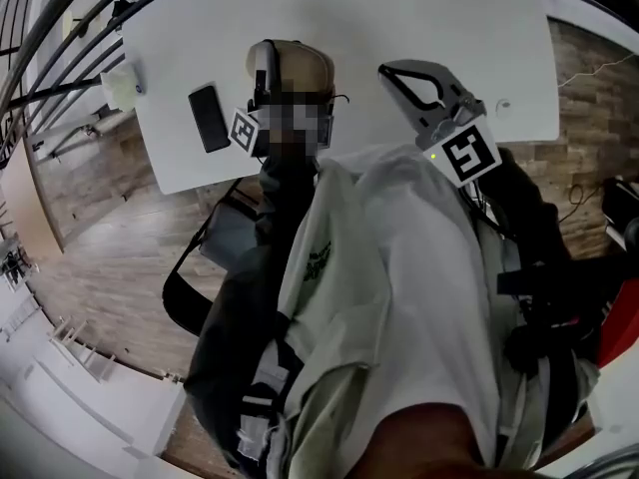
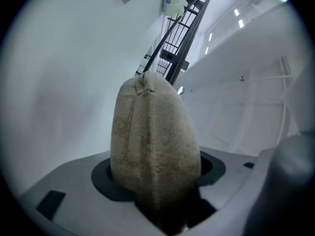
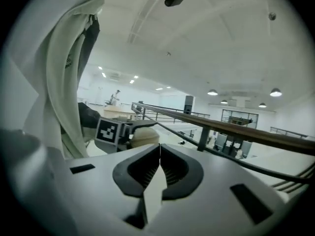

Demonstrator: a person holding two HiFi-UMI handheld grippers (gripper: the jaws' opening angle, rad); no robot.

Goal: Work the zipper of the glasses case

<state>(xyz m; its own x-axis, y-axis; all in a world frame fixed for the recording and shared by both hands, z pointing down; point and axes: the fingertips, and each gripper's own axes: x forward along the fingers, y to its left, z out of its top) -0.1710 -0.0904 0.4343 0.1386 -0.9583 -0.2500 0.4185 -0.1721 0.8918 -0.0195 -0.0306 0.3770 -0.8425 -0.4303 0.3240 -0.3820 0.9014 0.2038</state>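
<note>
Beige fabric glasses case (image 2: 155,151) is clamped between the jaws of the left tool (image 1: 266,83), over the white surface (image 1: 419,18). The right tool (image 3: 160,154) has its jaws pressed together on nothing, apart from the case.

The lower end of the glasses case (image 2: 155,132) is hidden between the jaws of the left gripper (image 2: 160,173); its zipper (image 2: 129,127) (a faint seam) is too blurred to tell whether it is open or closed.
</note>
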